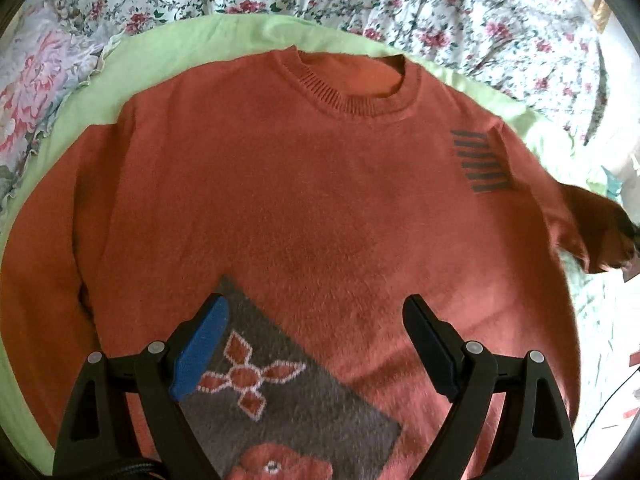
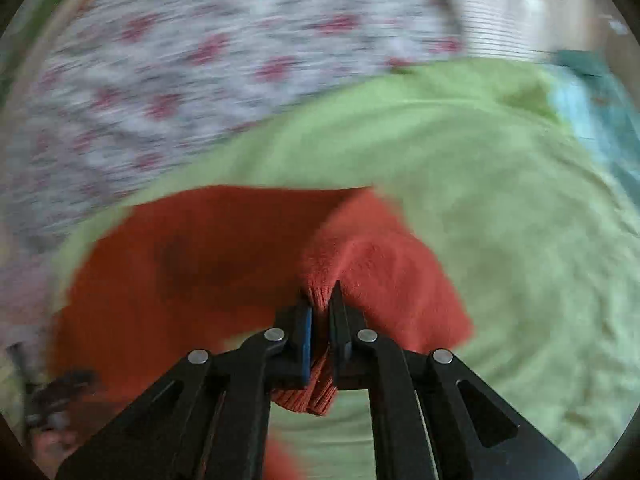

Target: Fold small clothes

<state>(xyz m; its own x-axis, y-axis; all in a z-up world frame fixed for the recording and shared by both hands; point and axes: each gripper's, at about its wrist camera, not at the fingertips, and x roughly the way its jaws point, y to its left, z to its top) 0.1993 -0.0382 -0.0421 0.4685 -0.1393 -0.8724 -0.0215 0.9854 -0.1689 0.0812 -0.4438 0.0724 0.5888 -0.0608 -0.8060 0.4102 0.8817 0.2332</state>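
A rust-orange knit sweater [image 1: 288, 184] lies face up and spread out on a light green sheet [image 1: 168, 52], collar at the far side. It has a grey flower patch near the hem and grey stripes by its right shoulder. My left gripper [image 1: 316, 320] is open and empty, hovering over the lower front by the grey patch. My right gripper [image 2: 321, 300] is shut on the ribbed cuff of the sweater's sleeve [image 2: 360, 256] and holds it lifted above the green sheet [image 2: 500, 200]. The lifted sleeve also shows at the right edge of the left wrist view [image 1: 576, 224].
A floral bedspread [image 1: 460, 8] surrounds the green sheet on the far side and left. A pale blue-green cloth [image 2: 600, 100] lies at the far right. The right wrist view is blurred by motion.
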